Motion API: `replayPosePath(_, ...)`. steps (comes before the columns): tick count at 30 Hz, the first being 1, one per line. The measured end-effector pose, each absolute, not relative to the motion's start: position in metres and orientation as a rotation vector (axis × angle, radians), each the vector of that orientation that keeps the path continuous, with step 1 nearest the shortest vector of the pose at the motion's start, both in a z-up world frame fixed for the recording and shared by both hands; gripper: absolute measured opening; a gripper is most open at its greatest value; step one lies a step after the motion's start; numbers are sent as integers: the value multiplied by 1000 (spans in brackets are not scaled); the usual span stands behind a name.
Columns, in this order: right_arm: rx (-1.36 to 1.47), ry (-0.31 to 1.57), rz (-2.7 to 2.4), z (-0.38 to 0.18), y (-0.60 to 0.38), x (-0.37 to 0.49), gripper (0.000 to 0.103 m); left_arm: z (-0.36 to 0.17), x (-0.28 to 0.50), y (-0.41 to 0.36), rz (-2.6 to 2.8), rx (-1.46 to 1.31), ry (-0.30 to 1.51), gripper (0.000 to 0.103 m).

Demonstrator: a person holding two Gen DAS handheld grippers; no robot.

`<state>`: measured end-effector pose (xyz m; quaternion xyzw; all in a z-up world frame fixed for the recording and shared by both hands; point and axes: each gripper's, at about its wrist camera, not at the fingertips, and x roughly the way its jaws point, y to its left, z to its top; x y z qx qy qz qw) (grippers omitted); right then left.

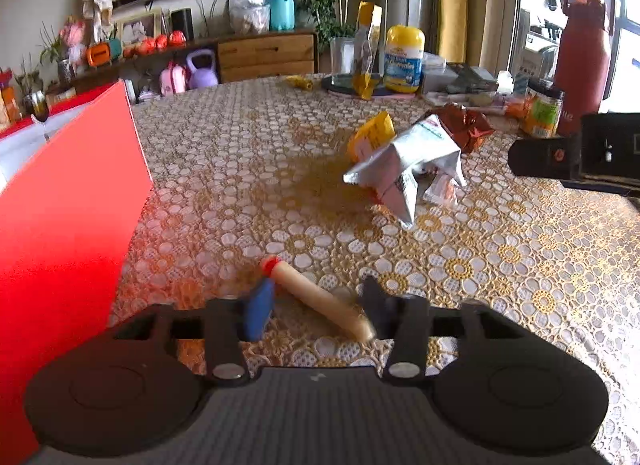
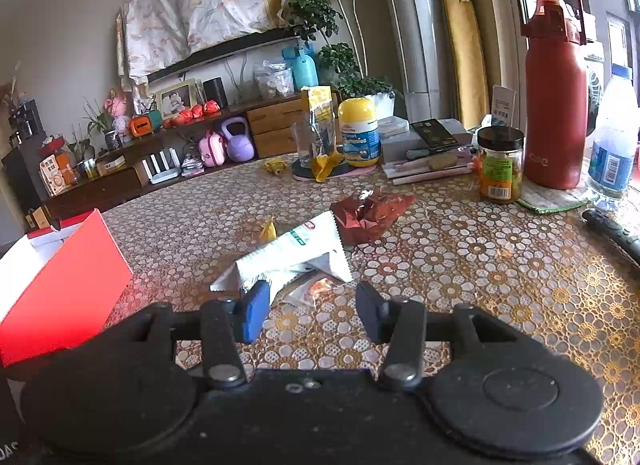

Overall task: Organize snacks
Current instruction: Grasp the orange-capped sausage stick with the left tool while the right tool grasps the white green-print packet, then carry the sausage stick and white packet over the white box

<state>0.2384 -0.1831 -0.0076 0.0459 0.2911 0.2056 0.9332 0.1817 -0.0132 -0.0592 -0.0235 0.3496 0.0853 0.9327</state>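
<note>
A pale sausage stick [image 1: 320, 297] with a red tip lies slantwise on the patterned tablecloth, between the fingers of my open left gripper [image 1: 316, 311]; the fingers are blurred and I cannot tell if they touch it. A white-and-silver snack bag [image 1: 404, 161] lies further ahead with a yellow packet [image 1: 370, 135] and a brown foil bag [image 1: 466, 125] behind it. In the right wrist view my right gripper [image 2: 312, 315] is open and empty, just short of the white bag [image 2: 292, 255], a small clear packet [image 2: 316, 289] and the brown bag [image 2: 370, 217].
A red box [image 1: 68, 217] stands open at the left, also in the right wrist view [image 2: 64, 289]. At the table's far side are a yellow-capped jar [image 2: 359, 131], a glass jar [image 2: 500, 163], a red flask [image 2: 554, 105], a water bottle [image 2: 612, 141] and papers.
</note>
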Motion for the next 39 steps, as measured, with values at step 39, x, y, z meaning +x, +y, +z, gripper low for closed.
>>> replayPosePath(39,290,755,313,-43,-108,319,51,-63,175,28,136,-139,657,10)
